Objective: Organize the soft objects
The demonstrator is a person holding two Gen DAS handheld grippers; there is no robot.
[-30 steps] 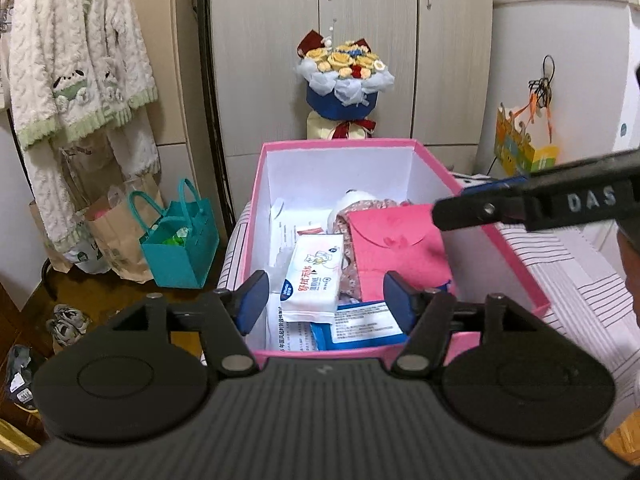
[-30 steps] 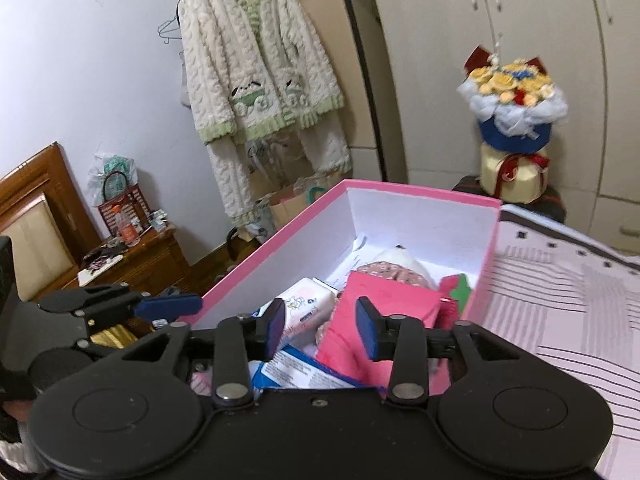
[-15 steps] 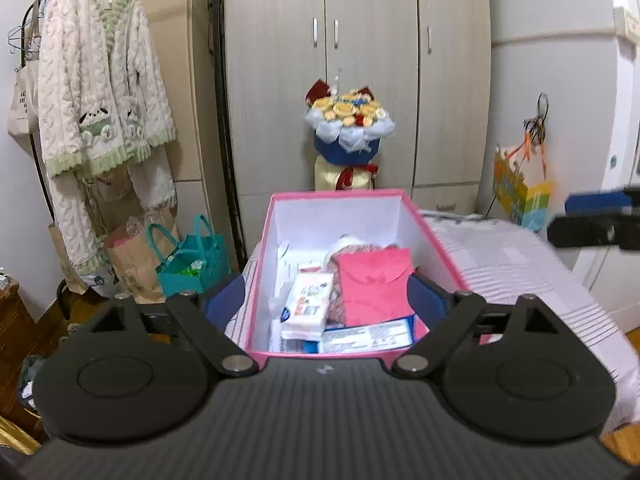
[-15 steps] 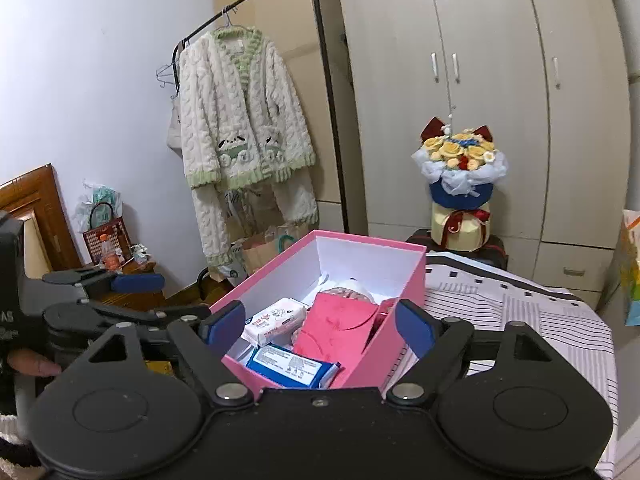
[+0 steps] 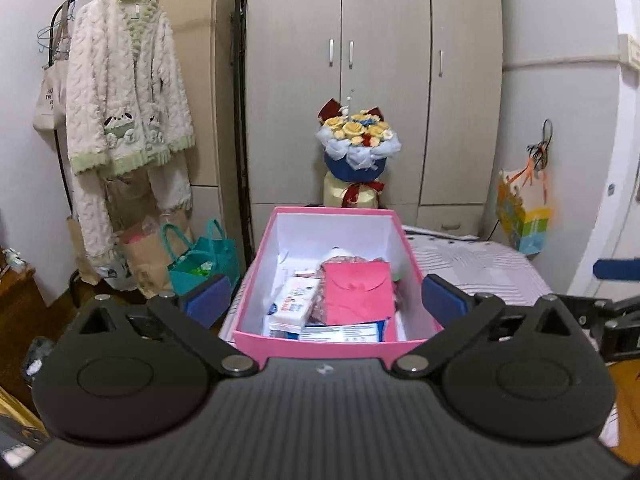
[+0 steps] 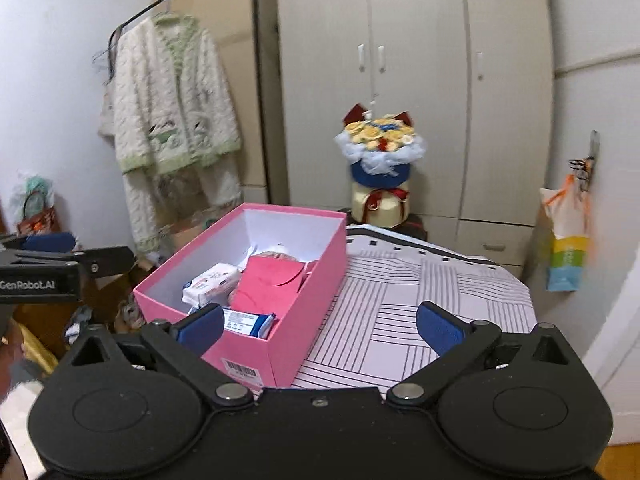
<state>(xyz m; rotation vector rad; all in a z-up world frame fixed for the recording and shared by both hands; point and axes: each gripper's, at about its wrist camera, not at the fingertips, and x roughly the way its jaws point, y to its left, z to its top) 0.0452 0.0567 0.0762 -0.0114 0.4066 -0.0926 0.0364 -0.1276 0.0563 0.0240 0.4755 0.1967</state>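
A pink box (image 5: pixel 336 346) (image 6: pixel 304 320) stands open on the striped bed cover (image 6: pixel 420 292). In it lie a pink pouch (image 5: pixel 356 292) (image 6: pixel 268 284), a white tissue pack (image 5: pixel 294 306) (image 6: pixel 210 282) and a blue wipes pack (image 5: pixel 344 332) (image 6: pixel 248 320). A patterned soft thing (image 5: pixel 340 260) is partly hidden behind the pouch. My left gripper (image 5: pixel 325 298) hovers before the box's near end, its jaws opening wide with nothing held. My right gripper (image 6: pixel 320 324) is back at the box's right corner, jaws also opening and empty.
A flower bouquet (image 5: pixel 358 148) stands behind the box before the wardrobe (image 5: pixel 384 80). A fluffy cardigan (image 5: pixel 124 100) hangs on a rack at the left, with a teal bag (image 5: pixel 204 256) and paper bags below. A colourful bag (image 5: pixel 524 216) hangs at the right.
Both grippers have drawn back from the box and risen, so the box looks smaller. Their jaws have spread from half-closed to wide. The box's contents lie as before.
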